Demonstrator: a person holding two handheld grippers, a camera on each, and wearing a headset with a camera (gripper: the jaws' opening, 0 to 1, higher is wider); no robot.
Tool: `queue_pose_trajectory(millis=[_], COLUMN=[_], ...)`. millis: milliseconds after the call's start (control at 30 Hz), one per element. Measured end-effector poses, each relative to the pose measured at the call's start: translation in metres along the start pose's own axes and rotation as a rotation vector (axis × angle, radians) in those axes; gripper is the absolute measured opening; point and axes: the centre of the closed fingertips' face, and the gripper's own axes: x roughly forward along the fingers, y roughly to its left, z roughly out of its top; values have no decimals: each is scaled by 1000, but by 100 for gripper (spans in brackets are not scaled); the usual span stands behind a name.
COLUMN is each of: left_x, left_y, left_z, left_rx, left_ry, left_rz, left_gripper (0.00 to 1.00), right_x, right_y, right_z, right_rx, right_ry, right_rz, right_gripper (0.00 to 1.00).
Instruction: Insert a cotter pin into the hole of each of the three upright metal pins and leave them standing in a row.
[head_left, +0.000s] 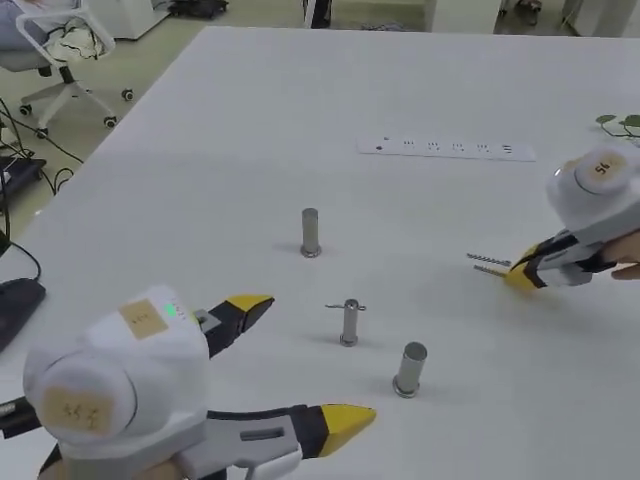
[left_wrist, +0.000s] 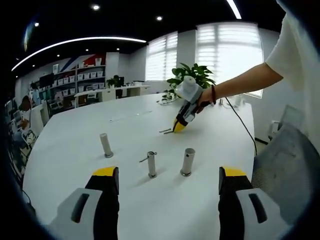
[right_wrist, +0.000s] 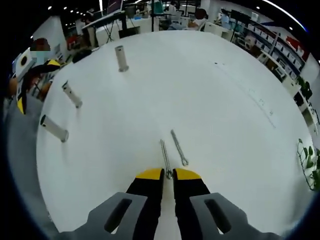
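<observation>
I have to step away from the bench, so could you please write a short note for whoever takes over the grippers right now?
Left gripper: open, holding nothing, hovering in front of the three pins.
Right gripper: shut on the end of one cotter pin on the table; a second cotter pin lies loose beside it.
Done: the middle pin has a fitted cotter pin through its hole.
Left: the far pin and near pin, both upright, show no cotter pin.
</observation>
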Motion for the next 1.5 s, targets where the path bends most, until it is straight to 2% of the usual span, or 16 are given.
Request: queue_pose_trajectory(millis=[33, 67, 267, 400, 667, 767, 900, 1133, 1400, 1500], left_x=[0, 0, 1, 1, -1, -1, -2, -2, 0, 0], left_y=[0, 0, 0, 0, 5, 7, 8, 10, 5, 4], left_z=[0, 0, -2, -2, -3, -3, -3, -1, 6, 10], left_rx=[2, 4, 6, 6, 5, -4, -7, -29, -25, -30], left_ry=[3, 4, 13, 19, 29, 31, 32, 19, 26, 17], left_rz=[0, -1, -7, -8, 8, 15, 16, 18, -9, -17], left_gripper=[81, 81, 80, 80, 79, 76, 76, 73, 66, 64], right_x=[0, 1, 2, 2, 1, 1, -1, -7, -20, -28], right_y=[1, 2, 4, 4, 3, 4, 2, 9, 25, 36], right_z=[0, 0, 1, 1, 1, 1, 1, 2, 19, 29], right_rx=[-61, -86, -156, -190, -204, -232, -217, -236, -293, -327], right_ry=[21, 35, 118, 135, 131, 131, 128, 118, 50, 15], right_rz=[10, 14, 21, 17, -4, -25, -47, -60, -87, -95], right_gripper=[8, 7, 6, 5, 3, 2, 2, 2, 2, 2])
